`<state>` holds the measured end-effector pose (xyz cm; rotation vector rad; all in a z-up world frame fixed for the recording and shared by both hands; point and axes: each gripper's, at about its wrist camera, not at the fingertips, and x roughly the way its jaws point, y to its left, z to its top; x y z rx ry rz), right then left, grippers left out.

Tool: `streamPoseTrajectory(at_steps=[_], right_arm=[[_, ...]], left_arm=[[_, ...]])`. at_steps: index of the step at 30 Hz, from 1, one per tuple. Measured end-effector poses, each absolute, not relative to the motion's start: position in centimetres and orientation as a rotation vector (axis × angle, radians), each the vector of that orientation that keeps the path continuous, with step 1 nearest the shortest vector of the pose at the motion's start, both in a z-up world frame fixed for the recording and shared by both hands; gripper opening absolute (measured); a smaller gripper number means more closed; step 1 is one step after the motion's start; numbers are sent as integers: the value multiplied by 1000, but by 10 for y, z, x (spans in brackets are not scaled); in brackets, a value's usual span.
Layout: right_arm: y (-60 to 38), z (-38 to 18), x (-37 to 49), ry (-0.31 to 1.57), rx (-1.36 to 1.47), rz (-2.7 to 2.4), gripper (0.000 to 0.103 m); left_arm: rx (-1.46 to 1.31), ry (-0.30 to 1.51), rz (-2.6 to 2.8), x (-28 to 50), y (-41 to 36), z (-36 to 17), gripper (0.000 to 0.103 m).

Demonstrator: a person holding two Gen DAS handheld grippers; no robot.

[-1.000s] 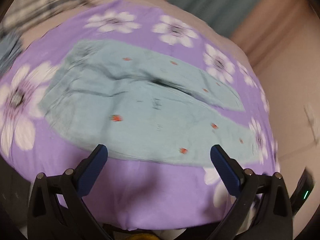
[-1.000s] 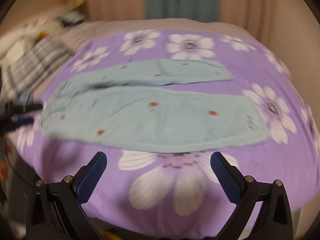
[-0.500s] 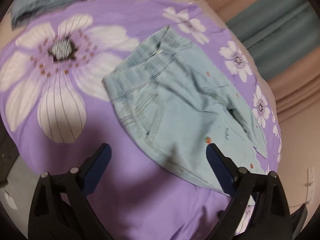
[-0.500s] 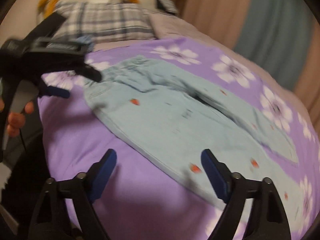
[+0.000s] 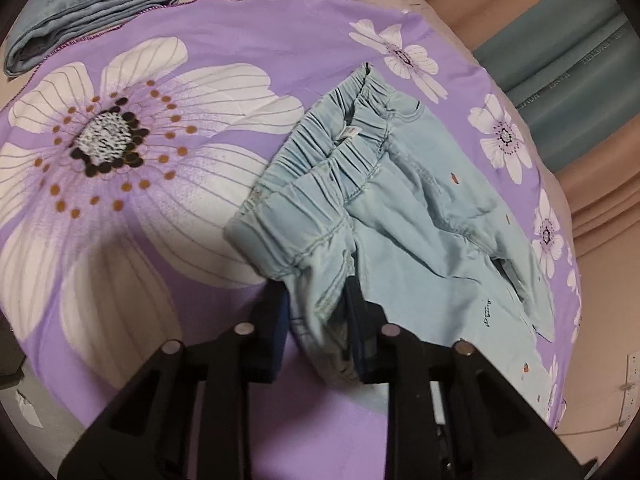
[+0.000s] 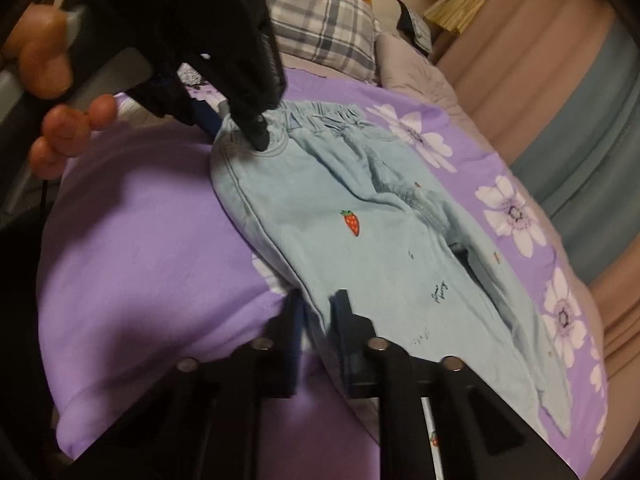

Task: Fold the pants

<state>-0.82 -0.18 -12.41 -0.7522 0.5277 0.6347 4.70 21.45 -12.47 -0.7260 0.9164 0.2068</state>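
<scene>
A: Pants (image 5: 408, 240) — where?
B: Spread on the purple sheet (image 5: 224, 40), waistband (image 5: 320, 184) toward the pillow end, legs running off toward the curtains (image 5: 572, 64). Light blue, with a strawberry print (image 6: 351, 222) on the near leg.

A: Left gripper (image 5: 320, 312)?
B: Closing on the near corner of the waistband. Cloth bunched between the two dark fingers (image 5: 360, 312), pads pressing it. Seen from the right wrist too, tip down on that same corner.

A: Right gripper (image 6: 318, 316)?
B: Closing as well, nearly together, the side seam of the near leg pinched between the fingers (image 6: 344, 312). Further down the leg than the left.

A: Around them?
B: Folded jeans (image 5: 88, 12) beyond the sheet's far edge, plaid pillow (image 6: 324, 28) behind. Hand (image 6: 60, 92) wrapped on the left gripper's handle.
</scene>
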Motion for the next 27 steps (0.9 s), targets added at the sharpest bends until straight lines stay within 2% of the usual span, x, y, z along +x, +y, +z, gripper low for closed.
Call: streamPoseTrajectory(at_steps=[8, 13, 15, 19, 20, 21, 27], right_arm=[[0, -105, -32, 532, -705, 695, 8], [3, -121, -25, 602, -682, 671, 11], [-5, -111, -21, 638, -611, 666, 19], [-43, -79, -14, 652, -376, 699, 25], [-52, -76, -10, 664, -322, 691, 34], [-65, -74, 0, 686, -260, 661, 43], [-145, -101, 61, 876, 7, 420, 45]], left_arm=[[-662, 908, 222, 23, 216, -116, 22], [-635, 971, 238, 18, 220, -116, 35], [-583, 955, 264, 8, 219, -105, 41], [-522, 896, 239, -3, 209, -84, 46], [-506, 886, 212, 1, 202, -81, 52], [-497, 883, 179, 6, 193, -79, 54], [-402, 942, 13, 50, 138, -96, 56]])
